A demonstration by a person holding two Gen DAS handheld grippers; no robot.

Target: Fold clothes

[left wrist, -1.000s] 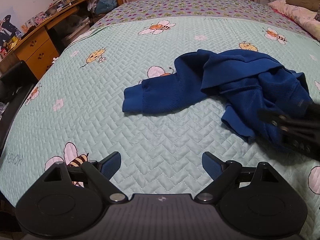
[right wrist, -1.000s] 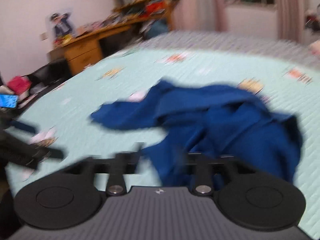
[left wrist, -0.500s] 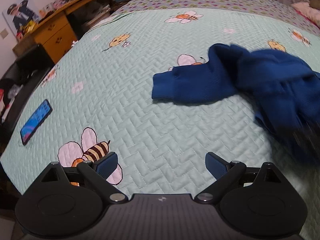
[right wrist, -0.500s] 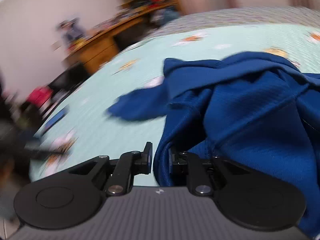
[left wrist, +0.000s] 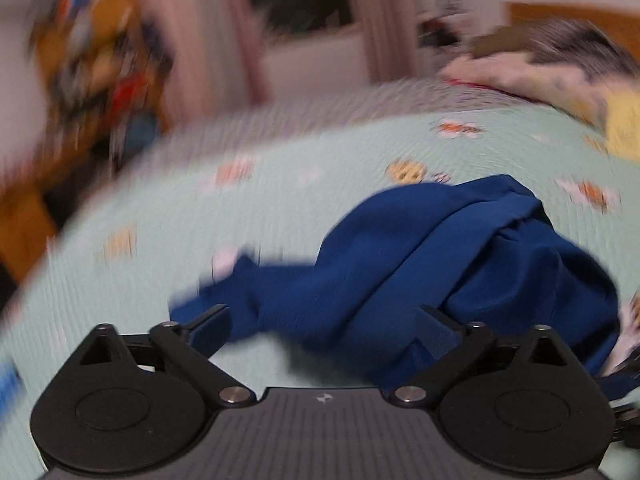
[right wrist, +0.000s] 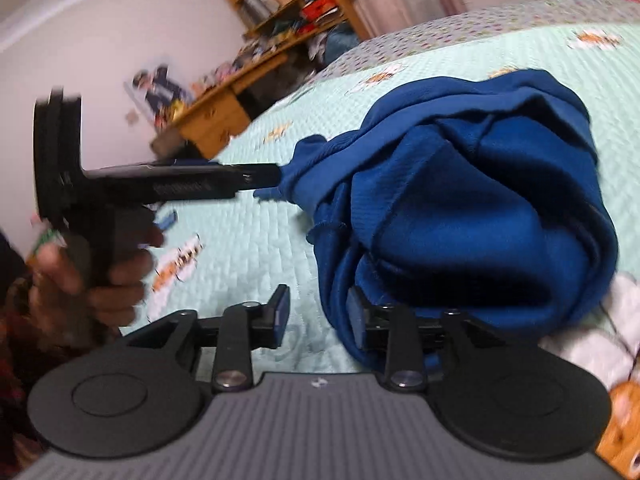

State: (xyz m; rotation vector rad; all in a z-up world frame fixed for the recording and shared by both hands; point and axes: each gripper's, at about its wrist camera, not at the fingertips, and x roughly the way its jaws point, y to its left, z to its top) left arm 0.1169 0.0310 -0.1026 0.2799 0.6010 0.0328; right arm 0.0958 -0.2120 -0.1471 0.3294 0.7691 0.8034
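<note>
- I am watching my right gripper (right wrist: 318,314): its jaws are opening, and a hanging fold of the blue garment (right wrist: 472,200) is lying between them, against the right pad. I am judging that the pads are not pressing it now.
- I am watching my left gripper (left wrist: 324,328): its jaws are opening to nearly their widest. The blue cloth is passing between the 2 pads, but they are not pinching it.
- In the right wrist view, the left gripper (right wrist: 256,174) is reaching into the sleeve end of the garment, with the person's hand (right wrist: 92,268) on its handle.
- The garment is lying bunched in 1 heap on the pale green quilt (right wrist: 256,240) of the bed, 1 sleeve trailing out to the side.
- I am judging the task as just starting: no flat layer, no clean fold is showing. Spreading, smoothing and all folds are remaining.
- The left wrist view is blurring, so finer detail I cannot tell.
</note>
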